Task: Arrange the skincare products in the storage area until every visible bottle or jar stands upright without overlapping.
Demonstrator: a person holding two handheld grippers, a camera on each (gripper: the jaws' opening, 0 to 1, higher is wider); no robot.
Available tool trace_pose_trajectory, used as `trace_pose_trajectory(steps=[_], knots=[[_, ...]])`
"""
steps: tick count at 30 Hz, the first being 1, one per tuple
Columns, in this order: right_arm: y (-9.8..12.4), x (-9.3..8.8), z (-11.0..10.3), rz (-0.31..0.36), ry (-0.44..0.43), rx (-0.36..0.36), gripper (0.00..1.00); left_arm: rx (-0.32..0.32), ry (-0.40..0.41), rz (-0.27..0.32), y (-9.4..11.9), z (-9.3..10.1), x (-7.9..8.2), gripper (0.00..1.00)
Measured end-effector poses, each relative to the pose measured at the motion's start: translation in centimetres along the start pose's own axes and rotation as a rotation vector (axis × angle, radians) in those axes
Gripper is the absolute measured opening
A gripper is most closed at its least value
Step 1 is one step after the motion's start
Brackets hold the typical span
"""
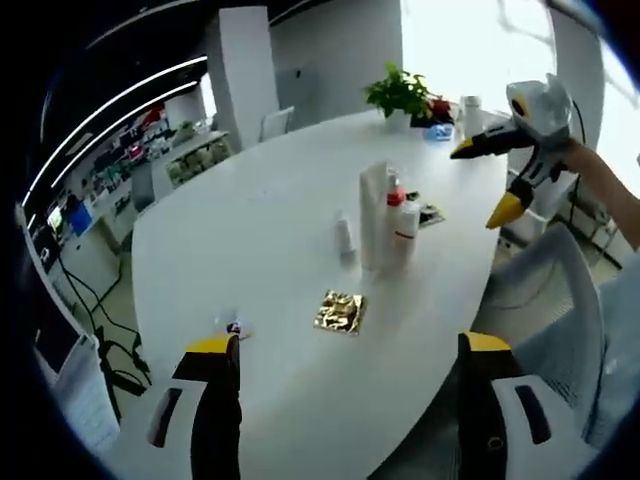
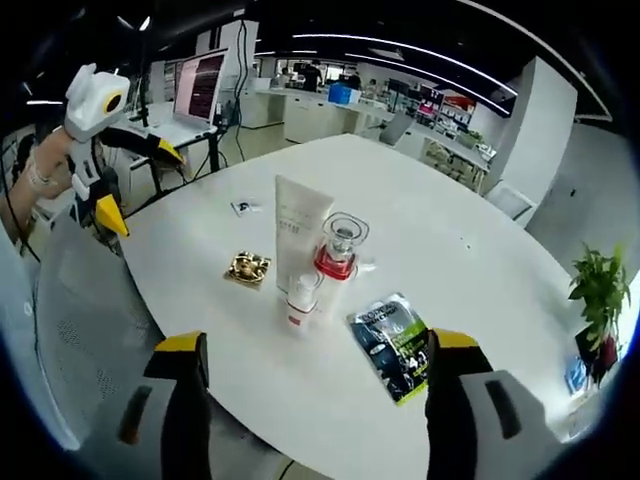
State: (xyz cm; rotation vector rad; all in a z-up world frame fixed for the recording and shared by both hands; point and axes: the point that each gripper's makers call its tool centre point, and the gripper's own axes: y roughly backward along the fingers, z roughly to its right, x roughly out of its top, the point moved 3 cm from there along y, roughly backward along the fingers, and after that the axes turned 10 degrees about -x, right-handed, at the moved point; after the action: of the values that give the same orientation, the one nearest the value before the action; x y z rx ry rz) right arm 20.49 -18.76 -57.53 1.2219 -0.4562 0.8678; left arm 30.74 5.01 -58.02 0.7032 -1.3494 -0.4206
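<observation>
A cluster of skincare products stands mid-table: a tall white tube [image 1: 374, 215] [image 2: 298, 235], a clear jar with a red band [image 2: 340, 250] [image 1: 396, 195], and a small white bottle with red trim [image 2: 300, 300] [image 1: 406, 232]. Another small white bottle [image 1: 343, 237] stands just apart. A gold foil piece [image 1: 338, 312] [image 2: 247, 268] and a dark sachet [image 2: 392, 345] [image 1: 430, 213] lie flat. My left gripper [image 1: 350, 343] [image 2: 138, 185] and my right gripper [image 2: 318, 342] [image 1: 485, 180] are both open and empty, held off opposite edges of the table.
The white oval table [image 1: 260, 230] [image 2: 450, 270] carries a small card [image 2: 243, 207] and a potted plant [image 1: 400, 95] [image 2: 600, 290] at one end. A white mesh chair [image 1: 560, 300] [image 2: 80, 330] stands at the table's edge. Desks and monitors fill the room behind.
</observation>
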Motion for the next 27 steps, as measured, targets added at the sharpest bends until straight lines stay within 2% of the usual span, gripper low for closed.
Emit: trace_pose_trajectory(steps=[8, 17, 27], knots=[[-0.4, -0.1, 0.2, -0.01, 0.013, -0.004, 1.0, 0.001, -0.011, -0.003, 0.1, -0.1, -0.2, 0.97], [-0.8, -0.6, -0.1, -0.025, 0.014, 0.036, 1.0, -0.013, 0.005, -0.019, 0.0, -0.1, -0.5, 0.97], [-1.9, -0.8, 1.1, -0.028, 0.019, 0.043, 1.0, 0.006, 0.009, -0.015, -0.5, -1.2, -0.8, 0.97]])
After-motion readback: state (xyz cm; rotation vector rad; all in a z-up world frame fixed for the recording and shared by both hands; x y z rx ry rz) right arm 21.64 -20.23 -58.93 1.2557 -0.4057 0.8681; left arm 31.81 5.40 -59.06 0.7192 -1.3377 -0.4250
